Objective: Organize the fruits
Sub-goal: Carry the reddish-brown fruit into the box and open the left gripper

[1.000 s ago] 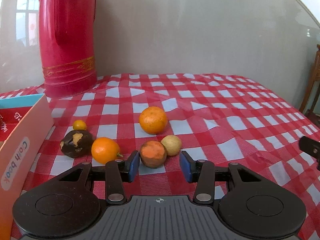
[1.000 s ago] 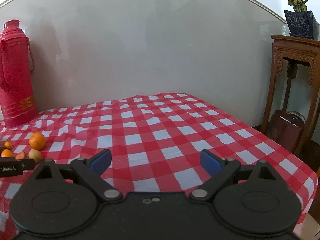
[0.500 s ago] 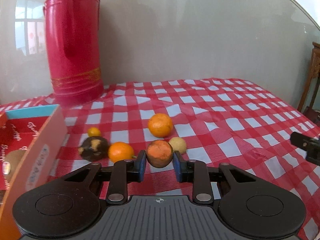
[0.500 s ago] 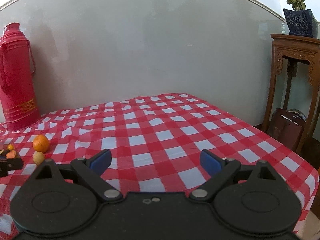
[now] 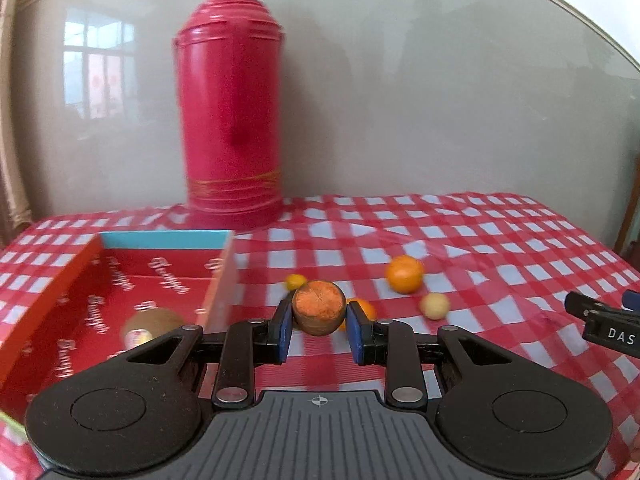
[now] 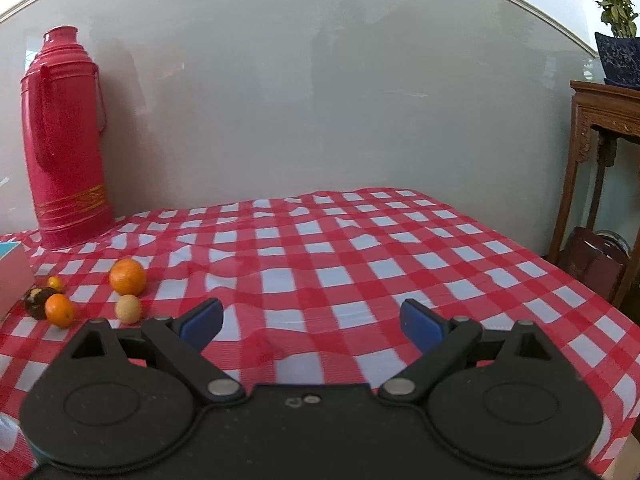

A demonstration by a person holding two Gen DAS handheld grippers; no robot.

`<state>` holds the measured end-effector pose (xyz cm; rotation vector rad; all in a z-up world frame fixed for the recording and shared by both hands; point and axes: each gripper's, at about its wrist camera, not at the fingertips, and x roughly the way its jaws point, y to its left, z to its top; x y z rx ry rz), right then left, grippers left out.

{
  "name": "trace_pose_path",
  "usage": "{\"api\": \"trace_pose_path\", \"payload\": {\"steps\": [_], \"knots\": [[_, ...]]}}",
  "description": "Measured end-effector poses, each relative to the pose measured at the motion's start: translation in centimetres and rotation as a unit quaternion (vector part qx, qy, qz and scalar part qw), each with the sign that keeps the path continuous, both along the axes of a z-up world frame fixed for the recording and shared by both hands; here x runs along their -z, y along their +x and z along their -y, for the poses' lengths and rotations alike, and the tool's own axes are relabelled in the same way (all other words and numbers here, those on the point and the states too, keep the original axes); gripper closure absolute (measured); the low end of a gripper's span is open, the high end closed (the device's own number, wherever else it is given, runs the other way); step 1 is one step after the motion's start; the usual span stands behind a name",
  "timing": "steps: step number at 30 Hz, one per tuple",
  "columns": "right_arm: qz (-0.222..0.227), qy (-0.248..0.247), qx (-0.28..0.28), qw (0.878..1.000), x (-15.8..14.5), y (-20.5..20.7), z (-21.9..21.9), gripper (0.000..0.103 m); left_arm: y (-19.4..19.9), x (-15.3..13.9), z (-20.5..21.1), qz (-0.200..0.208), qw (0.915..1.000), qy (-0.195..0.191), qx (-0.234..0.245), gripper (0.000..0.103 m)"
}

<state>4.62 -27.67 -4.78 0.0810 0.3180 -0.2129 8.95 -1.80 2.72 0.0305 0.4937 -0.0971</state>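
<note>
The open box [image 5: 224, 272], red inside with a blue far wall, lay on the checked tablecloth [image 5: 460, 240] at the left of the left wrist view. It held one brown kiwi [image 5: 150, 324] bearing a sticker, near the right-hand wall; the rest of its floor was bare. A tall red thermos [image 5: 232, 120] stood upright behind the box, close to the wall.

The left gripper [image 5: 319, 330] had its blue pads clamped on a brown fruit with an orange cut face [image 5: 319, 307], held clear of the cloth, just right of the box's right wall. The jaws had just been closing, with this fruit between them.

The remaining fruit lay on the cloth right of the box: a large orange [image 6: 127, 277], a pale yellow fruit [image 6: 128, 309], a smaller orange [image 6: 59, 310], a dark fruit [image 6: 37, 301] touching it, and a tiny orange fruit [image 6: 55, 283].

The right gripper [image 6: 312, 322] had its fingers wide apart with nothing between them, over bare cloth. The cloth ahead of it was unoccupied out to the table's far and right edges. A wooden stand [image 6: 600, 152] with a potted plant [image 6: 618, 40] stood beyond the right edge.
</note>
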Motion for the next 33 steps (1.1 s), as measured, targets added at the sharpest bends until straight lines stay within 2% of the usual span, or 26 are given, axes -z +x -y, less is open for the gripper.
{"api": "trace_pose_path", "payload": {"steps": [14, 33], "knots": [[0.007, -0.004, -0.047, 0.999, -0.4, 0.8, -5.3, 0.014, -1.4, -0.2, -7.6, 0.002, 0.9975, -0.001, -0.071, 0.074], [0.012, -0.013, -0.101, 0.995, -0.5, 1.5, -10.5, 0.014, -2.1, 1.9, -15.3, -0.019, 0.9885, -0.003, -0.150, 0.074]]}}
